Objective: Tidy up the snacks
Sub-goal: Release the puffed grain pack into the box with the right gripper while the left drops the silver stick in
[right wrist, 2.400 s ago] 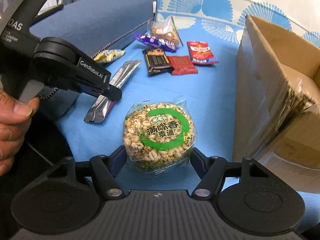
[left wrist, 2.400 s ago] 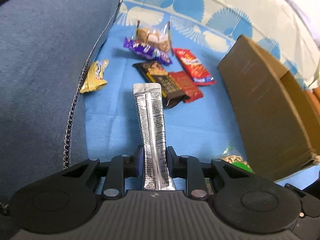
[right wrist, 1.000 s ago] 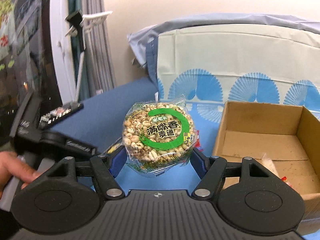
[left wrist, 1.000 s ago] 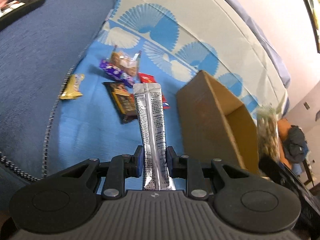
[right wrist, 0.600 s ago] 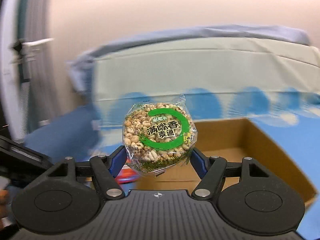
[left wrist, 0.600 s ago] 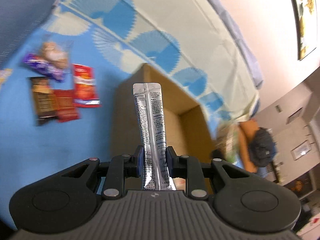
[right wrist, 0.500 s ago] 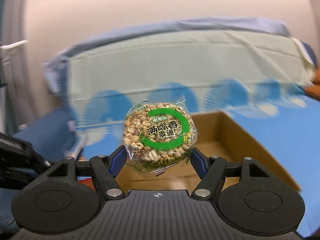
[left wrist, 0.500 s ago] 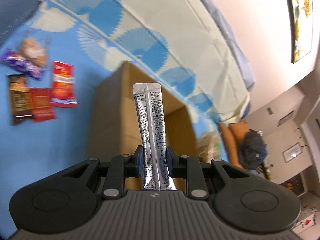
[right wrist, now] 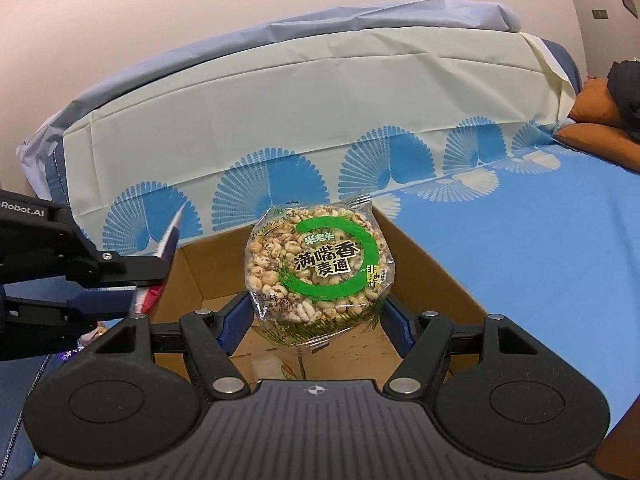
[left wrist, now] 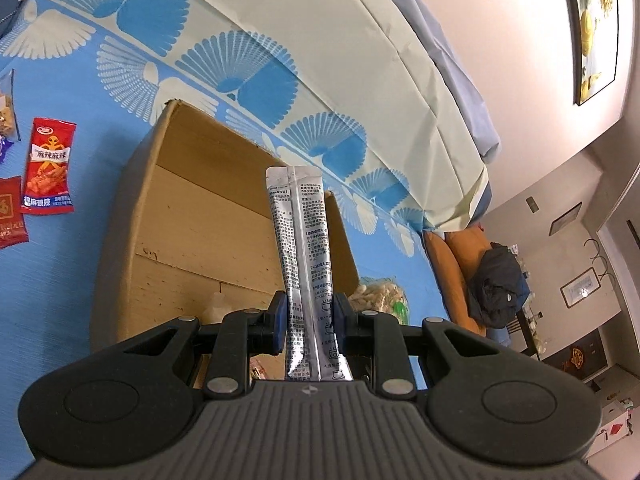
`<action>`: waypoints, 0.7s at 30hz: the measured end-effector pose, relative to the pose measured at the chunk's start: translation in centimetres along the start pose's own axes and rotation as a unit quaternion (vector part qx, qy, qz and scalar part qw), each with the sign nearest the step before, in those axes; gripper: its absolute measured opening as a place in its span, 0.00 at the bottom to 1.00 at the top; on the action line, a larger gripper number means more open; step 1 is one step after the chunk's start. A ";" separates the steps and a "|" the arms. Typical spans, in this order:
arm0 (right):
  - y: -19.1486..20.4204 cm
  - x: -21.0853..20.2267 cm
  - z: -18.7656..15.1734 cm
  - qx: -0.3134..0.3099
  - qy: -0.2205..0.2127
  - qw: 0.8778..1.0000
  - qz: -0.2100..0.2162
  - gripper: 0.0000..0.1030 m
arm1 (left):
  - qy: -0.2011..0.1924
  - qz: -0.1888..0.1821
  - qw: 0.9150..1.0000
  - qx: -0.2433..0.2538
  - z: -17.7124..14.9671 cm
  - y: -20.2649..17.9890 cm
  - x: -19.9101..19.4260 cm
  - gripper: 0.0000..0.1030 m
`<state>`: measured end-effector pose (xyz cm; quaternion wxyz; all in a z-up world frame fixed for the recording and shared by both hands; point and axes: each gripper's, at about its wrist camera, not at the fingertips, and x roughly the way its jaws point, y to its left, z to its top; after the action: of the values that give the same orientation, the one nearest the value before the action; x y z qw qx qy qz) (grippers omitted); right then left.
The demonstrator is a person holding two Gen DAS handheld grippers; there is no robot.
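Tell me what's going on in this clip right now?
A person is sorting snacks into an open cardboard box on a blue patterned cloth. The left gripper is shut on a silver stick sachet, the right gripper on a round puffed-grain cake pack; both hang above the box, not yet released. A red spicy snack packet lies on the cloth beside the box.

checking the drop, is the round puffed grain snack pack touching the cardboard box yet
Apart. The right wrist view shows the round puffed grain snack pack clamped in the right hand-held gripper, held up over the open brown cardboard box.
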<state>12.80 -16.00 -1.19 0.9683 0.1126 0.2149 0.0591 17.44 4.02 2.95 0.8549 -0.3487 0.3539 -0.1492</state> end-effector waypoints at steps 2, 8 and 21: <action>0.0 0.0 0.1 0.001 -0.002 1.000 0.001 0.69 | 0.000 -0.001 1.000 0.002 0.0 -0.2 0.0 0.25; 0.1 0.0 0.0 -0.005 -0.001 1.000 0.002 0.76 | 0.004 0.014 1.000 0.003 0.4 -0.1 0.0 0.40; 1.6 -0.1 -0.7 -0.042 0.000 0.999 -0.005 0.78 | -0.073 0.061 0.994 0.052 -0.7 4.2 -7.3 0.41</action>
<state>12.28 -14.33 -1.33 0.9724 0.0707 0.2131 0.0630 11.87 10.30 3.32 0.9030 -0.2919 0.3025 -0.0890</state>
